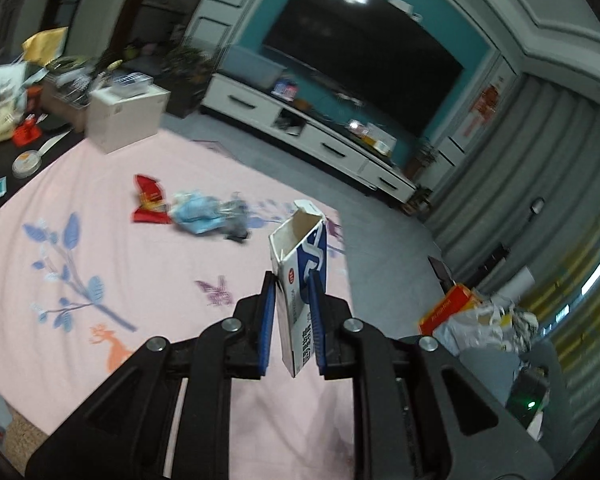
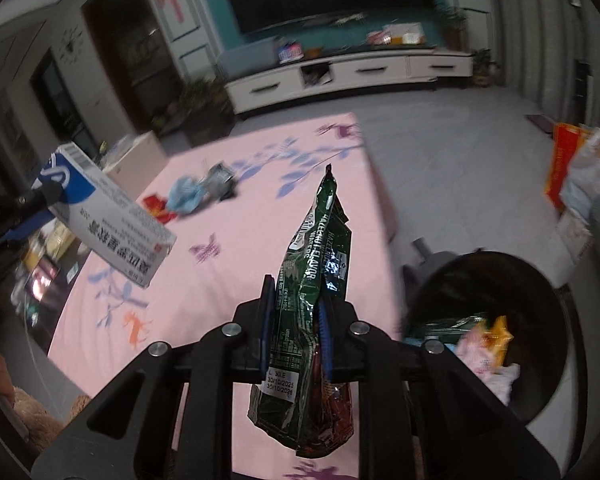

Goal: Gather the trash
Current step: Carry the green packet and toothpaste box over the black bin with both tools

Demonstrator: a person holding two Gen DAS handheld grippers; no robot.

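Holding steady: right gripper (image 2: 296, 300) pinched on a green wafer wrapper (image 2: 312, 280), left gripper (image 1: 294, 292) clamped on a white-and-blue carton (image 1: 300, 280), flap open. Bin (image 2: 540, 300) at four o'clock of the right view, part filled. Farther out on the pink cloth (image 1: 100, 240), around eleven o'clock, a red packet (image 1: 150, 200) and blue crumpled wad (image 1: 196, 214) remain uncollected. Risk: slick foil could slip from the narrow pinch; carton, gripped low, could tip and miss the rim.

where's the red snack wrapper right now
The red snack wrapper lies on the pink cloth, far left of center in the left wrist view, right beside the crumpled blue trash.
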